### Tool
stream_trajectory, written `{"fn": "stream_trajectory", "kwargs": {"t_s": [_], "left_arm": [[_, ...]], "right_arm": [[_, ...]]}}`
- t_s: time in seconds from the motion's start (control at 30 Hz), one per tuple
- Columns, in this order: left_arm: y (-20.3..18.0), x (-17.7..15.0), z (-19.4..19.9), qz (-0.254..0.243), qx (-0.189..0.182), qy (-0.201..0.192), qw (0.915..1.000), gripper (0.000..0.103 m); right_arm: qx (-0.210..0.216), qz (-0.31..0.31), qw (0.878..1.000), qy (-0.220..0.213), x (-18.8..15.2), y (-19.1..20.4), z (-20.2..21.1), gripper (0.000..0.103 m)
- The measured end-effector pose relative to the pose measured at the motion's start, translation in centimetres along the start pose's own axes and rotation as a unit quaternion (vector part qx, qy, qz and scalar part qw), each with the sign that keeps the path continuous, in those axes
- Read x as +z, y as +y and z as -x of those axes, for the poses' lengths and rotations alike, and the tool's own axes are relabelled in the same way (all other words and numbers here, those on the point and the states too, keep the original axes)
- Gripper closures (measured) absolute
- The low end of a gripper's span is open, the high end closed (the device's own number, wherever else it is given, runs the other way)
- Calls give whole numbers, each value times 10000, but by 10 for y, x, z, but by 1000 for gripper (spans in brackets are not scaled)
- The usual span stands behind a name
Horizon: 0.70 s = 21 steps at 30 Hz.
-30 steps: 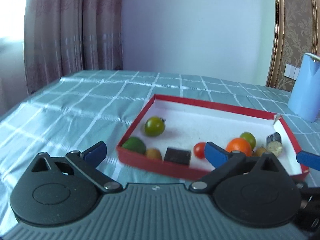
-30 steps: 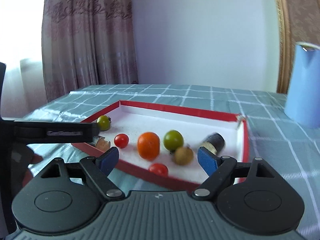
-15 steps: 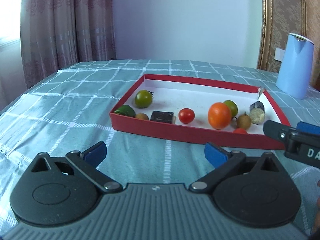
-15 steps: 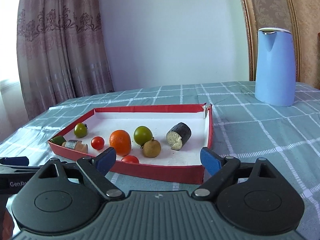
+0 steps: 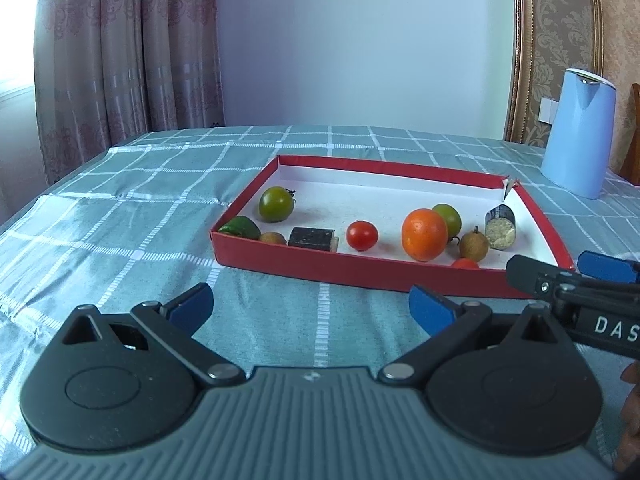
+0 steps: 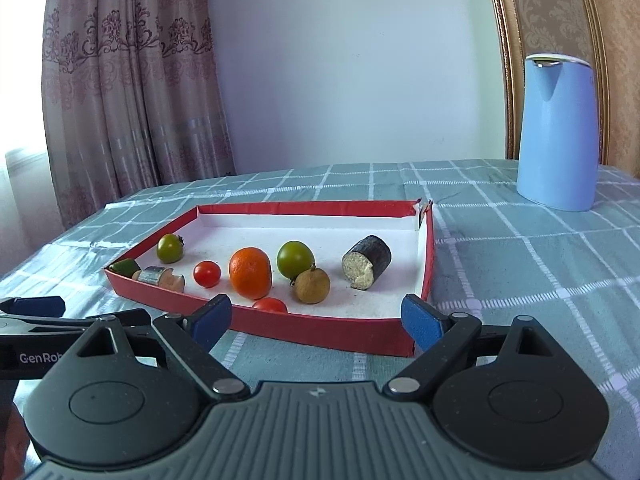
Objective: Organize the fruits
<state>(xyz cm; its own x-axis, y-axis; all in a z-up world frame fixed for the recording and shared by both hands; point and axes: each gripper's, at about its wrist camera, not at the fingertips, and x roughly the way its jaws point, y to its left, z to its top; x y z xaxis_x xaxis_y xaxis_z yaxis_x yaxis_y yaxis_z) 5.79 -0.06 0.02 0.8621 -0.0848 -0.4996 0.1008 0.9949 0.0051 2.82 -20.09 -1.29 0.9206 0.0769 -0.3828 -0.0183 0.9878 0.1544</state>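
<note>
On the checked-cloth worktop [image 5: 120, 216] a shallow red cardboard tray [image 5: 360, 270] holds a glossy orange [image 5: 424, 234], smooth round tomatoes and a rough brown longan [image 6: 313, 287], while the left claw [image 5: 310, 306] and right claw [image 6: 316, 318] both gape wide, empty, short of it.

Daylight floods in from the left, where the window [image 5: 12, 76] blows out to white behind the curtain [image 6: 128, 104]. Both views are bright and sharp at centre, with soft, short shadows under the fruit in the red tray [image 6: 320, 332]. Fisheye bending curves the gilt frame [image 6: 504, 60] and darkens the upper right corner.
</note>
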Motion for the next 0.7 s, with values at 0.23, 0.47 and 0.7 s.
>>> {"fn": "stream_trajectory", "kwargs": {"t_s": [0.23,0.47,0.7], "left_arm": [[-1,0,4,-48,35,-71,10000,0],[0,0,5,-91,117,-107,9998,0],[0,0,5,-102,156,-118,9998,0]], "right_arm": [[-54,54,10000,-12,0,2,1,11],[-96,-45,9999,-11,-1,-4,3,11],[-167,21,9998,83,-3,-2,1,11]]}}
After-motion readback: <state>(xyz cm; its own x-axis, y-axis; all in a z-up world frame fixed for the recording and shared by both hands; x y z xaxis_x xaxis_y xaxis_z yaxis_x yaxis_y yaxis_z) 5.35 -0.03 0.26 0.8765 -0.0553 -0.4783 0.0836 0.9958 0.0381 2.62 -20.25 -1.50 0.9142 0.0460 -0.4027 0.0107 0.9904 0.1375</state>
